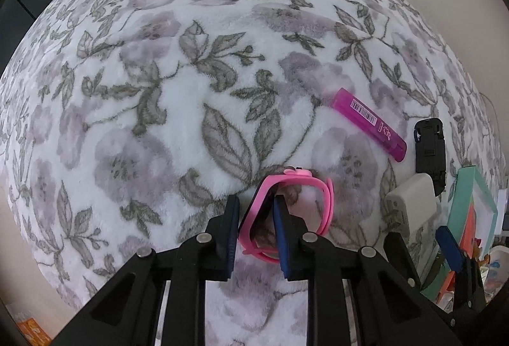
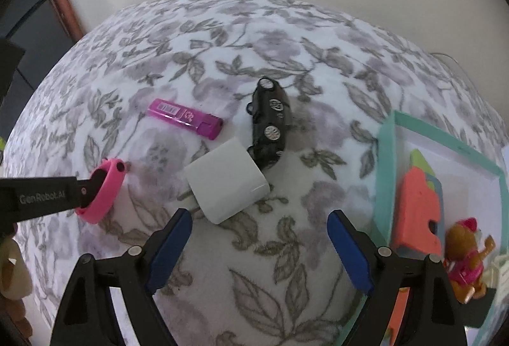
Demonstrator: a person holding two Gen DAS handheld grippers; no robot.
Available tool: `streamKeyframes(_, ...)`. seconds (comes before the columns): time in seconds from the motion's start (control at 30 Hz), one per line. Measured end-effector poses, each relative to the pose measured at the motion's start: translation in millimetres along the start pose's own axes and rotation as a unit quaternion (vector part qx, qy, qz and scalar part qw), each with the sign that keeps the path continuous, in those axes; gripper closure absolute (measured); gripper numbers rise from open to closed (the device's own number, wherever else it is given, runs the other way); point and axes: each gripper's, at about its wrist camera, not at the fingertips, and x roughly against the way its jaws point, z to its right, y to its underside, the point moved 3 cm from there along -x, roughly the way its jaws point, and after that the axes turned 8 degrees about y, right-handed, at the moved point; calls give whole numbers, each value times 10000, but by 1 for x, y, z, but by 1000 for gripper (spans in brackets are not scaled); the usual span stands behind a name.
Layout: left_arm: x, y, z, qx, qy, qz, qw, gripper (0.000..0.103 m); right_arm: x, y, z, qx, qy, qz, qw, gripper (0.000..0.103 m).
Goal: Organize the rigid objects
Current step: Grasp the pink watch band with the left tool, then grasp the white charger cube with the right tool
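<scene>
My left gripper (image 1: 256, 202) points straight down at the floral blanket (image 1: 159, 91) and is shut on a pink wristband watch (image 1: 321, 187). One pad sits inside the band's loop and the other outside. From the right wrist view the same pink watch (image 2: 105, 190) shows at the left, pinched by the left gripper's fingers (image 2: 81, 190). My right gripper (image 2: 259, 218) is open, just short of a white charger block (image 2: 227, 179), with nothing between its pads. A black toy car (image 2: 268, 123) lies on its side behind the block. A magenta lighter (image 2: 187, 120) lies to the left of the car.
A teal-rimmed box (image 2: 386, 171) stands at the right, with an orange piece (image 2: 416, 212) inside it. A small toy bear figure (image 2: 467, 263) sits beside it. In the left wrist view the lighter (image 1: 369, 120), car (image 1: 429, 148) and charger (image 1: 410, 202) lie to the right.
</scene>
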Motion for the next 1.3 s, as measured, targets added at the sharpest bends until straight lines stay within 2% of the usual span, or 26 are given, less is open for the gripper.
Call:
streamKeyframes(0.23,-6,-2,11,-36,-107,29,9999,80,-9,-6,-4,-37,39,80,10000,20)
streamKeyframes(0.4,-6,-4,11,-20,-80,35,10000,80,-7,-10,-14,-99,-207,110,9997,20)
streamKeyframes(0.8,-5,-4,9,-55,-96,57,9999,79,-9,-11,-23,-210,-3,227,9995,20)
streamKeyframes(1.0,-5,-4,12,-157,-164,76,9997,79,-7,-14,-17,-337,19,295,9990,41)
streamKeyframes(1.3,-6,-3,18,-333,-308,178,9988,78,-5,-6,-13,-331,-42,196,9993,42)
